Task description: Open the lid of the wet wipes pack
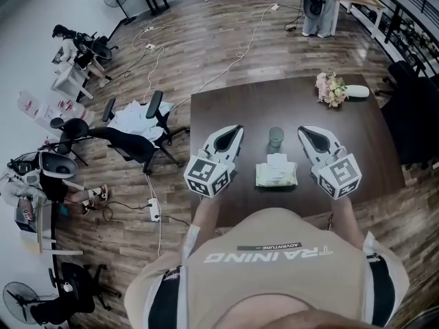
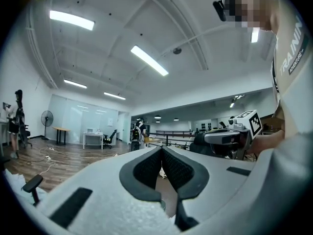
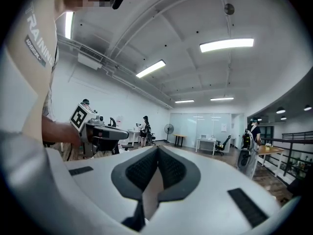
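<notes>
The wet wipes pack, pale green with a white lid on top, lies flat on the dark table near its front edge. My left gripper hovers to the pack's left and my right gripper to its right, both raised and apart from it. Each gripper is shut with nothing held; the jaw tips meet in the left gripper view and in the right gripper view. Both gripper views look level across the room and up at the ceiling, so the pack is hidden in them.
A small glass stands just behind the pack. A flower bunch and a white object sit at the table's far right. Office chairs stand left of the table, with cables on the wood floor.
</notes>
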### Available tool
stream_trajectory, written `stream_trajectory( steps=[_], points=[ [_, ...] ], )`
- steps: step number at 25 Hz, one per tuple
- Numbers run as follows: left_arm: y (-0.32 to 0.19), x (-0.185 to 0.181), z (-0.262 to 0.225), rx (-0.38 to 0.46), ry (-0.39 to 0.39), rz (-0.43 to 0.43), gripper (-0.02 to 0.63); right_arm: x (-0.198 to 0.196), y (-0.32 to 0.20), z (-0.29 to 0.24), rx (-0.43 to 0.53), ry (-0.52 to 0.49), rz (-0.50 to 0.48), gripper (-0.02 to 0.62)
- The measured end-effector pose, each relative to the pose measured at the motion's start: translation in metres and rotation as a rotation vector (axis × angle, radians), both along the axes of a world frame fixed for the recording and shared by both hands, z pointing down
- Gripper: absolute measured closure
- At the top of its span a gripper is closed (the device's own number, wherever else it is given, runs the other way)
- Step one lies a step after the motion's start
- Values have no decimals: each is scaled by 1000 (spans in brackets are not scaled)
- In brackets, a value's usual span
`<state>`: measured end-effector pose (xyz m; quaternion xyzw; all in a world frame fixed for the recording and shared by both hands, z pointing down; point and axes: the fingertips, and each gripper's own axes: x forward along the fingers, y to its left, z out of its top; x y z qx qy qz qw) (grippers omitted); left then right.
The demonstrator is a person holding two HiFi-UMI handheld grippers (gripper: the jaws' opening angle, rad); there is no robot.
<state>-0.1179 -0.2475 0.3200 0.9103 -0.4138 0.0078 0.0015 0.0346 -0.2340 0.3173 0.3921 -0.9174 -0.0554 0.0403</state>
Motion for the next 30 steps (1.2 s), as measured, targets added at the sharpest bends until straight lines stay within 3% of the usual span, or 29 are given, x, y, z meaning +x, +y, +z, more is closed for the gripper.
stream_trajectory(
  steps=[11, 18, 30],
  points=[
    [-3, 2, 17, -63, 27, 11, 597, 16, -1, 5, -12, 6, 21, 581],
    [2, 3, 33, -105, 44, 10, 597, 21, 0, 26, -78, -10, 31, 581],
    [8, 5, 24, -74, 123, 22, 597, 3, 6, 36, -68, -24, 13, 581]
  ],
)
